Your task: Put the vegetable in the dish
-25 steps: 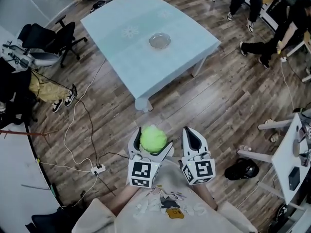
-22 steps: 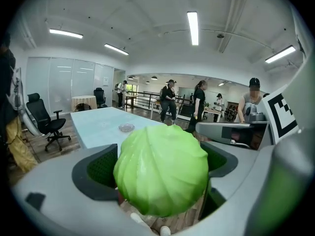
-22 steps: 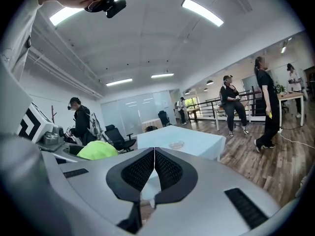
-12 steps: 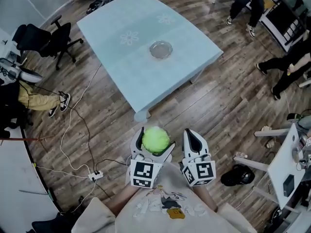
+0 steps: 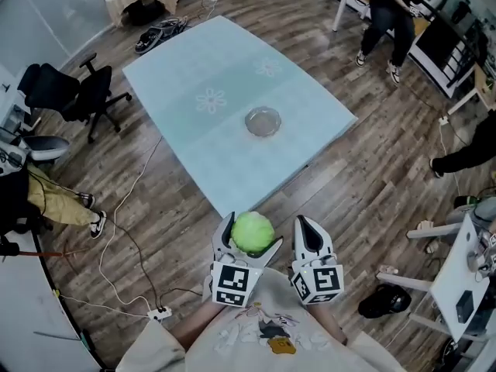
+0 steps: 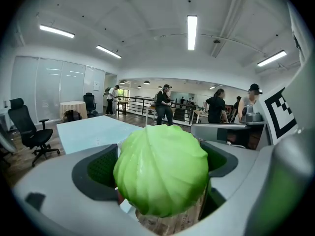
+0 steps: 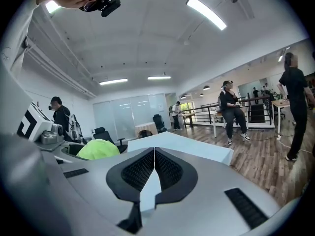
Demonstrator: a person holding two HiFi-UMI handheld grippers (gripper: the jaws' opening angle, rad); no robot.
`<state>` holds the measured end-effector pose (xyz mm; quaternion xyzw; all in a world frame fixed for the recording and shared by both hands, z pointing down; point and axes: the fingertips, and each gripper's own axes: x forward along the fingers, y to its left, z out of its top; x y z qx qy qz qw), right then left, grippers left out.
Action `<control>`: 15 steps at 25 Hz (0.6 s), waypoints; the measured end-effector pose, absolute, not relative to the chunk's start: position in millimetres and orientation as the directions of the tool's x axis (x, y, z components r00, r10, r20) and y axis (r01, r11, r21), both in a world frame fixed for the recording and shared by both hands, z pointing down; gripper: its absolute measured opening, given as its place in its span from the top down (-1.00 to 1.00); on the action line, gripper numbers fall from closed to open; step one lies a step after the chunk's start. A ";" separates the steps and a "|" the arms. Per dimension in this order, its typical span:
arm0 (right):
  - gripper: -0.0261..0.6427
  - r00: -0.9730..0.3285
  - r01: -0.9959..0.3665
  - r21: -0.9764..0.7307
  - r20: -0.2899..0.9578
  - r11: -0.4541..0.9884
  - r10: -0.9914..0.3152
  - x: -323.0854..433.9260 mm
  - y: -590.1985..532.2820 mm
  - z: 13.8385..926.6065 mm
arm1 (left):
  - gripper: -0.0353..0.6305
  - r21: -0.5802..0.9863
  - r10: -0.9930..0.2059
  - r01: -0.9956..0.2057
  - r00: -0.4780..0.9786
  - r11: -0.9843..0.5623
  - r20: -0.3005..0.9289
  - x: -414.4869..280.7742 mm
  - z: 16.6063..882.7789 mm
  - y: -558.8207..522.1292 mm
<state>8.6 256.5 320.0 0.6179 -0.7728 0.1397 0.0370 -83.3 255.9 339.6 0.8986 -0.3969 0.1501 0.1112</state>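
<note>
Gripping cabbage in left gripper jaws over the floor, near the close corner of the table, well apart from the dish on it; right gripper jaws closed, empty, just beside the left

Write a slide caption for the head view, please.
Left claw holds a green cabbage short of the blue table, where a glass dish waits; right claw is shut, empty.
</note>
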 end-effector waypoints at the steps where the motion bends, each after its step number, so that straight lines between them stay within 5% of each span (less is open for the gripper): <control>1: 0.85 -0.229 -0.966 -0.170 0.227 0.193 -0.947 4.0 249.2 320.5 | -0.70 0.080 -0.676 -0.742 0.645 -0.665 0.356 -87.1 340.2 247.8; 15: 0.85 -0.191 -0.975 -0.158 0.242 0.156 -0.951 -17.9 184.5 333.0 | -0.70 0.105 -0.645 -0.719 0.670 -0.687 0.367 -111.4 357.4 184.4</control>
